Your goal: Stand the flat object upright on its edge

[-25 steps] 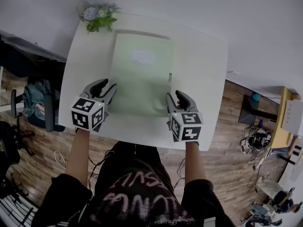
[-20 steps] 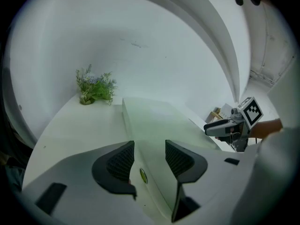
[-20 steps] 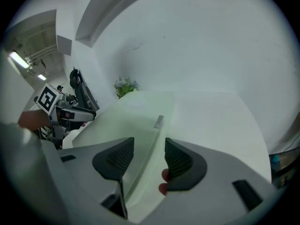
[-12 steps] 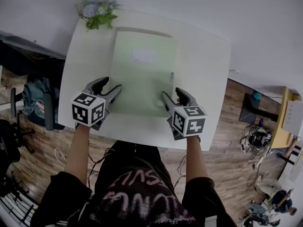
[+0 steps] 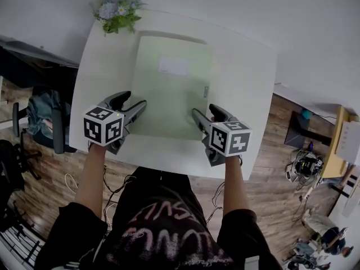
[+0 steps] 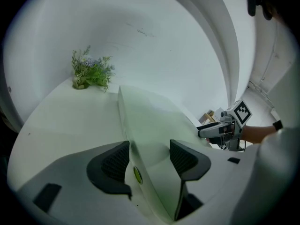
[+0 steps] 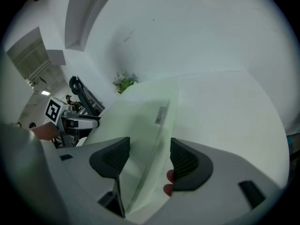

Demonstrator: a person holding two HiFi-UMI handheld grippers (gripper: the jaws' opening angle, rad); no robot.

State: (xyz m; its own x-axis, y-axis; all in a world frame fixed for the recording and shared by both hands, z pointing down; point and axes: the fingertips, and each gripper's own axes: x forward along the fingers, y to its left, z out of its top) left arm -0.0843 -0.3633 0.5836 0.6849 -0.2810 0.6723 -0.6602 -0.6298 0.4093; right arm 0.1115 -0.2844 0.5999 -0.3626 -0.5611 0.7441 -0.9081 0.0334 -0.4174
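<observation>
A pale green flat board (image 5: 169, 89) with a white label (image 5: 173, 66) lies on the white table (image 5: 247, 72). My left gripper (image 5: 130, 100) is at its near left corner and my right gripper (image 5: 205, 112) at its near right corner. Both sets of jaws are opening. In the left gripper view the board's edge (image 6: 150, 121) runs between the pads of the left gripper (image 6: 149, 156), close to the left pad, with a gap on the right. In the right gripper view the board (image 7: 136, 121) passes between the spread pads of the right gripper (image 7: 149, 156) without being pressed.
A small bunch of flowers (image 5: 117, 16) stands at the table's far left corner, beyond the board. A chair with a blue-green cloth (image 5: 45, 120) is on the wooden floor to the left. Shelving and clutter (image 5: 332, 151) are at the right.
Both grippers' jaws have spread wider around the board's near corners. Both grippers have drawn slightly back toward the person.
</observation>
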